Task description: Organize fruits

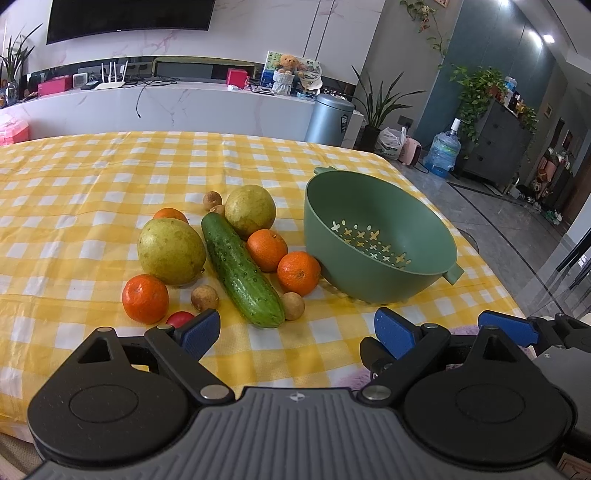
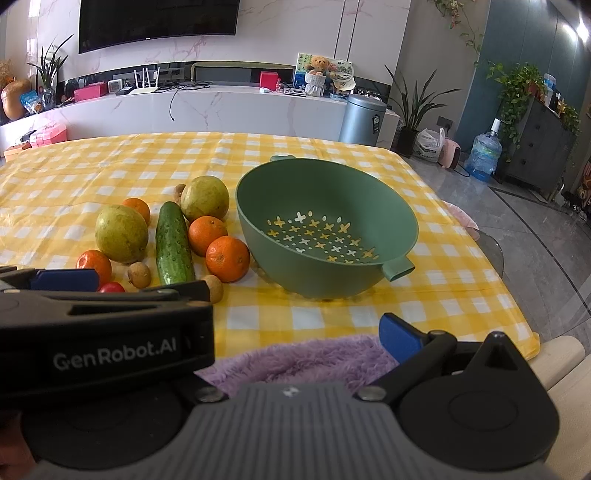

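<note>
We had not begun: the green colander (image 2: pixel 400 218) sat empty, all fruit lay loose on the counter (image 1: pixel 92 177), and our left hand-held gripper (image 1: pixel 295 328) and right hand-held gripper (image 2: pixel 295 328) gaped, holding nothing.

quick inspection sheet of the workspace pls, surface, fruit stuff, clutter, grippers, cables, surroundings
surface: table under a yellow checked cloth, flat with some creases.
job's things: green colander, empty. To its left on the cloth: cucumber, two pears, four oranges, several small brown fruits, one small red fruit.
clutter: purple fluffy fabric at the near table edge.
grippers: left gripper open, holds nothing; right gripper holds nothing in view, one finger hidden.
cables: none on the table; wires on the marble shelf behind.
surroundings: TV, plants, bin, water bottle.
</note>
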{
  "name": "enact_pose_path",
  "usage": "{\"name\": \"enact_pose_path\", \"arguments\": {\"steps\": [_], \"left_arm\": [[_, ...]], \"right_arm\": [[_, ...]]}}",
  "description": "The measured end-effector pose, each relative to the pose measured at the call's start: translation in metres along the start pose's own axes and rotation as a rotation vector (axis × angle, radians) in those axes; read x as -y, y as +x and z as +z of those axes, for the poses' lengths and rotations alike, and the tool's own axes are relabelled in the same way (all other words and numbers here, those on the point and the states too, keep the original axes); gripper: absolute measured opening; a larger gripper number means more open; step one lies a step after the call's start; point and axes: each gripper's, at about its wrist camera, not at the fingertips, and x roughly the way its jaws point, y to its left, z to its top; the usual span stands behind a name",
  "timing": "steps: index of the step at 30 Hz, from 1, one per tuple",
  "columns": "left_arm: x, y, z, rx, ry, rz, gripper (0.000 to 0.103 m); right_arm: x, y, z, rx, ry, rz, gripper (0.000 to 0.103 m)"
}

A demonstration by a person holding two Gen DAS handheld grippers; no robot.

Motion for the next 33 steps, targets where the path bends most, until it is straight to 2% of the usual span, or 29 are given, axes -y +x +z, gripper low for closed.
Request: {"name": "enact_pose_path", "arguments": {"steps": [33], "left_arm": [[-0.0018, 0.0003, -0.0025, -0.003, -0.011, 0.002, 0.103]], "right_arm": [[-0.0017, 0.0003, -0.0012, -0.005, -0.004, 0.007, 0.098]]}}
